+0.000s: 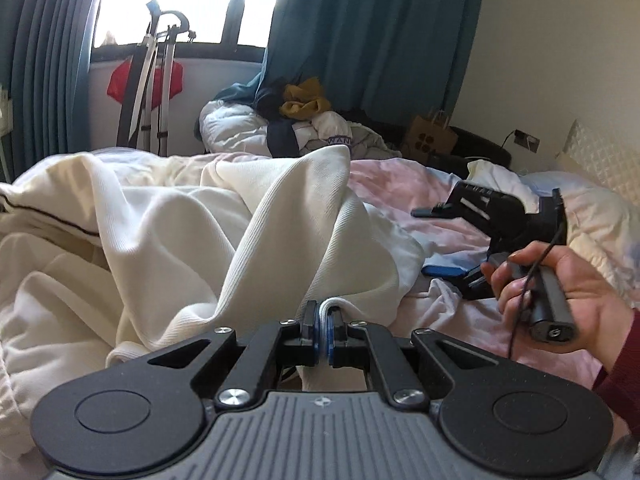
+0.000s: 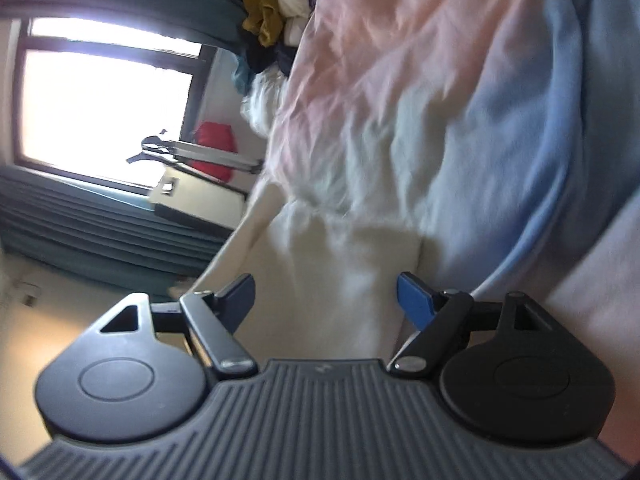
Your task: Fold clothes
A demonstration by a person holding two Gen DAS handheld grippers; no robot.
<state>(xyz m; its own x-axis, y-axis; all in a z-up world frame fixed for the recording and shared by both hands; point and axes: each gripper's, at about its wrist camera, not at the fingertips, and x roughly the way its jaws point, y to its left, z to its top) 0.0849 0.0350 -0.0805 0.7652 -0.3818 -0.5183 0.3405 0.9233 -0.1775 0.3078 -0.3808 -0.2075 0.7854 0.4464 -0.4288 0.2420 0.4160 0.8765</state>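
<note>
cream garment [image 1: 256,220] edge in left claw [image 1: 325,320]

The ribbed cream-white knit garment [image 1: 192,232] is plain apart from one thin dark stripe near its left edge. Under it lies a soft tie-dye bedsheet [image 1: 400,184] blotched pale pink, white and light blue. The left gripper [image 1: 324,320] is black with blue pads; the right gripper [image 2: 326,300] matches, on a grey ribbed base. The pleated curtains [image 1: 372,40] are teal, and a crumpled cloth [image 1: 304,100] is mustard yellow.
</note>
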